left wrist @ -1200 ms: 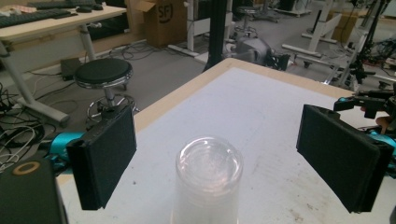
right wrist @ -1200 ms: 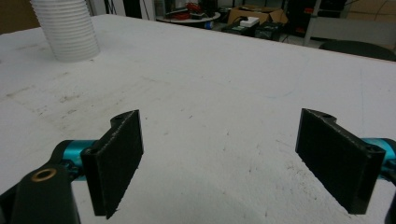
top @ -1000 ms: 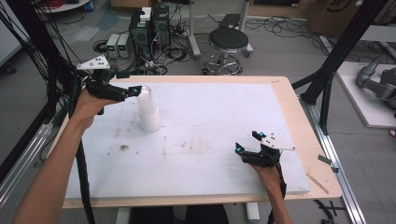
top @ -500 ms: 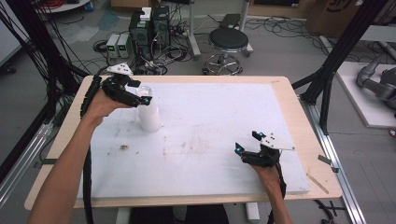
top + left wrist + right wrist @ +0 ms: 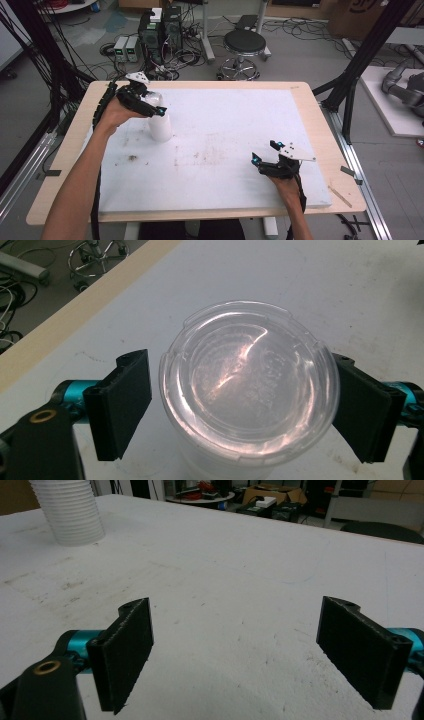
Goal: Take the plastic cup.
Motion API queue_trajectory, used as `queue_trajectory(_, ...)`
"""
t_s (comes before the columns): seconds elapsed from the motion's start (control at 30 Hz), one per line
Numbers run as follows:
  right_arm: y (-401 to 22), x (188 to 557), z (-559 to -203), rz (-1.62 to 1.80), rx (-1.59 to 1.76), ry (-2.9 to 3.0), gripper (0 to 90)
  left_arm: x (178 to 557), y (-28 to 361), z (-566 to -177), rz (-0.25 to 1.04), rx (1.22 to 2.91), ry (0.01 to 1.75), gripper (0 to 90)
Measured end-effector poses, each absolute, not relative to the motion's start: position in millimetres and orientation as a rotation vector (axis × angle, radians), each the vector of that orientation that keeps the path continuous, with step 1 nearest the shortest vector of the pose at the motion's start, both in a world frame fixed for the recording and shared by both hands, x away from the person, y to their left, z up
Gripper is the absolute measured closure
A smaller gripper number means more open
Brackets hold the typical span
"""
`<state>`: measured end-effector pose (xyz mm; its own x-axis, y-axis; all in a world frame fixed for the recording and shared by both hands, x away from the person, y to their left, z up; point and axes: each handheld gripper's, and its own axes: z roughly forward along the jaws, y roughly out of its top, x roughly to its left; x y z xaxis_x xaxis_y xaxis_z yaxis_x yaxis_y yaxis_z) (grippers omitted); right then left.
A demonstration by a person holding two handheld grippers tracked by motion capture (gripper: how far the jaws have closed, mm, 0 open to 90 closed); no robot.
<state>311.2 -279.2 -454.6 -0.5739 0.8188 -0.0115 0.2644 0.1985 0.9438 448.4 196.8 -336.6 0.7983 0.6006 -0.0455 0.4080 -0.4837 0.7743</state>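
You are bringing the left gripper [image 5: 161, 111] down over the lidded white cup [image 5: 160, 127], which is standing upright near the far left corner of the white mat [image 5: 225, 135], so that its jaws straddle the clear lid [image 5: 249, 382] from above. In the left gripper view the lid is sitting squarely between the pads [image 5: 125, 402]: the far pad looks to be touching or almost touching the rim, while a narrow gap is showing at the near one, so you are not yet clamping it. The jaws have just been closing, with the lid between them. Compared with a second ago, when the left gripper was approaching the cup from the left edge, it is now hanging right over the cup's top. You are resting the right gripper [image 5: 264, 152] near the mat's near right corner, its jaws spread wide on nothing, just as before.
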Motion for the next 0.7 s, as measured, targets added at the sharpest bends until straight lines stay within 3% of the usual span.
queue_trajectory(0.53,-278.1,312.0,-454.7,1.358,1.008,1.957,15.0,448.2,197.2,-341.6,0.277,2.168,0.726,33.6)
queue_trajectory(0.7,-278.1,311.8,-454.6,1.358,1.013,1.958,15.1,447.4,197.5,-340.6,0.286,2.174,0.728,34.8)
